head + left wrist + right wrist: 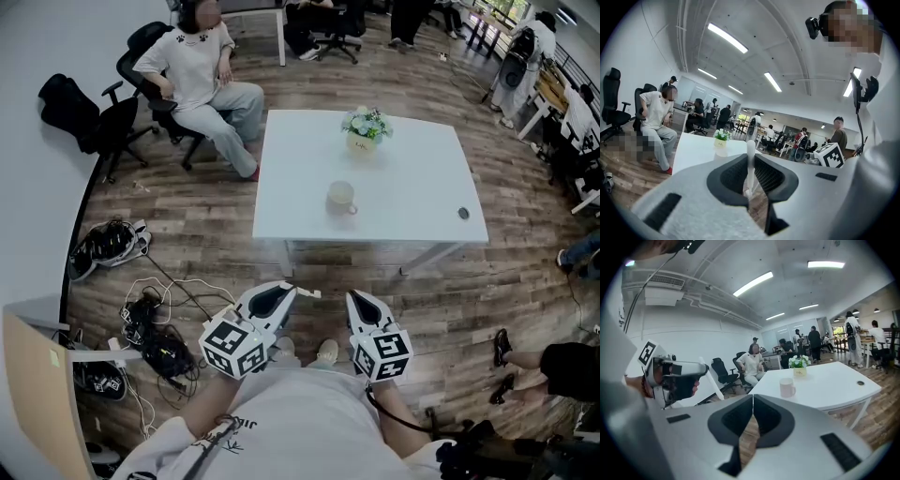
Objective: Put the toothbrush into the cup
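Observation:
A pale cup with a handle stands near the middle of the white table; the right gripper view shows this cup too. Both grippers are held close to my body, well short of the table. My left gripper is shut on a white toothbrush, which sticks up from between its jaws. In the right gripper view the toothbrush slants out of the left gripper. My right gripper is shut with nothing in it, its jaws meeting in a thin line.
A small pot of flowers stands at the table's far side and a small dark disc lies near its right front corner. A person sits on a chair to the table's left. Cables and bags lie on the wooden floor at my left.

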`<state>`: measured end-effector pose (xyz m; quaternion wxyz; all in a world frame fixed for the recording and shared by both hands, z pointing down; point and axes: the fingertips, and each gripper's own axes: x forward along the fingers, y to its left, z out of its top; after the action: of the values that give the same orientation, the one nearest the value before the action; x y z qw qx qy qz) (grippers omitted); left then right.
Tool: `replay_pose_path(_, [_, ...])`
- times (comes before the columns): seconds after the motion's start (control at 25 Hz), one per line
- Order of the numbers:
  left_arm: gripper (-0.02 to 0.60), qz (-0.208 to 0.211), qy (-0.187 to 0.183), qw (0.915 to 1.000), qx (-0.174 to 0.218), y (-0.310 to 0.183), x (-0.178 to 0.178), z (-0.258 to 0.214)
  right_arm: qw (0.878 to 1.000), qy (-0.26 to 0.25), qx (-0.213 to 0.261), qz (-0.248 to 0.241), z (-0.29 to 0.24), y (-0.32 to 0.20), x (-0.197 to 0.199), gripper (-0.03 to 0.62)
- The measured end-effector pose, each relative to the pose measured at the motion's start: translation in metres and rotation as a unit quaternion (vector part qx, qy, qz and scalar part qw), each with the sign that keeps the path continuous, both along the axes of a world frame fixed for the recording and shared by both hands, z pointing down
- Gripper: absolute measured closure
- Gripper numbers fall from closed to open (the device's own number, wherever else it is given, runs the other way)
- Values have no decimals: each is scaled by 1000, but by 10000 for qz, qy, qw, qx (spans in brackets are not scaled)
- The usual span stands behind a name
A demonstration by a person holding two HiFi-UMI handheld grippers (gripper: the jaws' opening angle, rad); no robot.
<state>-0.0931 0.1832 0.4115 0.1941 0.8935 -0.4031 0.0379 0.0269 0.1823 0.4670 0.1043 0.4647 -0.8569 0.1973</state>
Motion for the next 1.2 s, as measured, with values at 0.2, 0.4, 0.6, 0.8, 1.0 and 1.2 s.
replay_pose_path(0.2, [526, 52, -41, 10000, 20, 2, -1, 0, 9999, -47, -83, 60, 3, 0, -1, 574])
replay_pose_path(0.4, [526, 83, -31, 9999, 48, 2, -4, -3, 9998, -60, -123, 140, 2, 0, -2, 574])
replay_pose_path(0.6, [526, 94, 27, 9999, 52, -1, -12, -2, 9998, 7, -117, 159, 2, -1, -9, 574])
replay_pose_path(0.8, [526, 245, 100, 9996, 73, -4, -18, -2, 9997, 99, -92, 204, -2, -2, -19, 574])
replay_pose_path(1.0, [526, 401, 129, 9991, 99, -4, -30, 0, 9992, 97, -36, 389, -4, -1, -28, 574])
replay_pose_path(1.2, [526, 481, 170, 9986, 106, -14, -42, -1, 9979, 147, -66, 621, -1, -1, -26, 574])
